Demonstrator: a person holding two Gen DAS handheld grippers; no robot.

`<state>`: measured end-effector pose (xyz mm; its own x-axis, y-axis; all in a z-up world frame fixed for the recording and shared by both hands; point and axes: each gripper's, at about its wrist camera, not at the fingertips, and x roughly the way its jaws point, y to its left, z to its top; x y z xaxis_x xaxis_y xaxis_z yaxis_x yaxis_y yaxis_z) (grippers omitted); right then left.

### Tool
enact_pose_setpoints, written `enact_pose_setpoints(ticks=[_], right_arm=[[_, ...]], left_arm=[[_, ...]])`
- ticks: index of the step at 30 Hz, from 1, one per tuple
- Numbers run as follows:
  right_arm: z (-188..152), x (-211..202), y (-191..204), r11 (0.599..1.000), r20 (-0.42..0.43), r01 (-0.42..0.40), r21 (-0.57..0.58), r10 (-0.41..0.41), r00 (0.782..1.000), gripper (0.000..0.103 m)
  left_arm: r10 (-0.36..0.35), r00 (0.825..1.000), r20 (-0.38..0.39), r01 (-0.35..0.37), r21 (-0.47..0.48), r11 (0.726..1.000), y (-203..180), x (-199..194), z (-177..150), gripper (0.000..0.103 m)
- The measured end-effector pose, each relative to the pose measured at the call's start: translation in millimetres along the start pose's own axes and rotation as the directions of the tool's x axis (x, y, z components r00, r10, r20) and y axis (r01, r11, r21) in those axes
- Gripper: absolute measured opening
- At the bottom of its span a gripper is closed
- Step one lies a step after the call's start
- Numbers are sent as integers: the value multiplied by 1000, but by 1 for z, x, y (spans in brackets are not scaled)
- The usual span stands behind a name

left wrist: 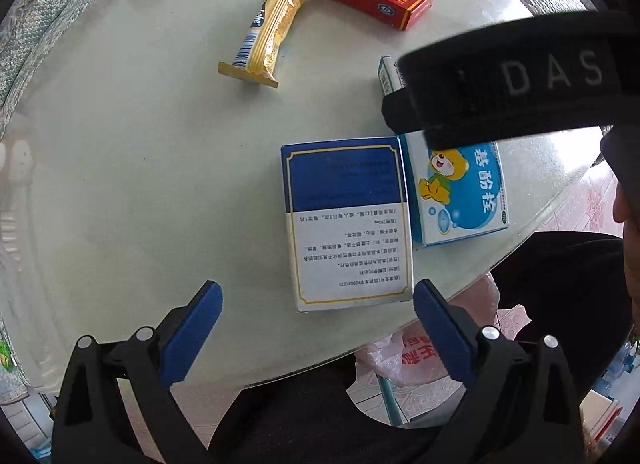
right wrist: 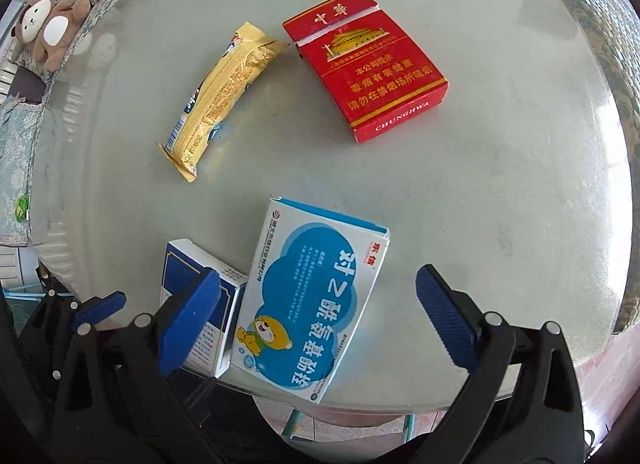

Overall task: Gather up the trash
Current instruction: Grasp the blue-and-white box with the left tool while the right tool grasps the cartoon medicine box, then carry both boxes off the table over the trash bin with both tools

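- Lying flat on the round glass table (right wrist: 500, 192), light blue medicine box (right wrist: 308, 304) with a cartoon bear; taken as landmark.
- Touching its long side, dark blue and white box (left wrist: 348, 224), also flat, near the table's front edge.
- Beyond the landmark, well apart: gold snack wrapper (right wrist: 220, 100), lying diagonally.
- Beside the wrapper, further right beyond the landmark: red cigarette pack (right wrist: 368, 72), lid slightly lifted.
- Left gripper (left wrist: 318, 328) spread wide, holding nothing, hovering just short of the dark blue and white box.
- Right gripper (right wrist: 318, 320) spread wide, empty, poised above the landmark, blue pads either side.
- Below the table edge, near the landmark: pale plastic bag (left wrist: 404, 356) with red print.
- Black strap (left wrist: 516, 80) lettered "DAS" crossing the landmark in left view.
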<state>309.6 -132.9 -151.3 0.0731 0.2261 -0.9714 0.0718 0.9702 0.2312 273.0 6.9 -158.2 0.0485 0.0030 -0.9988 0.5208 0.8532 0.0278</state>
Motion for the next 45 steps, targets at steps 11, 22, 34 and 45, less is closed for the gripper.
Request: enact_pose_setpoints(ticks=[11, 22, 34, 45], right_arm=[[5, 9, 8, 996, 40, 87, 3, -87, 995, 96], [-8, 8, 19, 980, 96, 194, -43, -189, 977, 69], [-9, -11, 7, 987, 106, 144, -74, -136, 985, 64], [-10, -63, -13, 986, 174, 134, -95, -116, 978, 64]], left_arm=[[-15, 1000, -17, 15, -30, 999, 4, 15, -1, 91], [-37, 999, -9, 36, -64, 997, 2, 12, -3, 65], [-49, 999, -10, 49, -51, 998, -5, 2, -2, 61], [10, 998, 57, -7, -45, 999, -6, -36, -8, 61]])
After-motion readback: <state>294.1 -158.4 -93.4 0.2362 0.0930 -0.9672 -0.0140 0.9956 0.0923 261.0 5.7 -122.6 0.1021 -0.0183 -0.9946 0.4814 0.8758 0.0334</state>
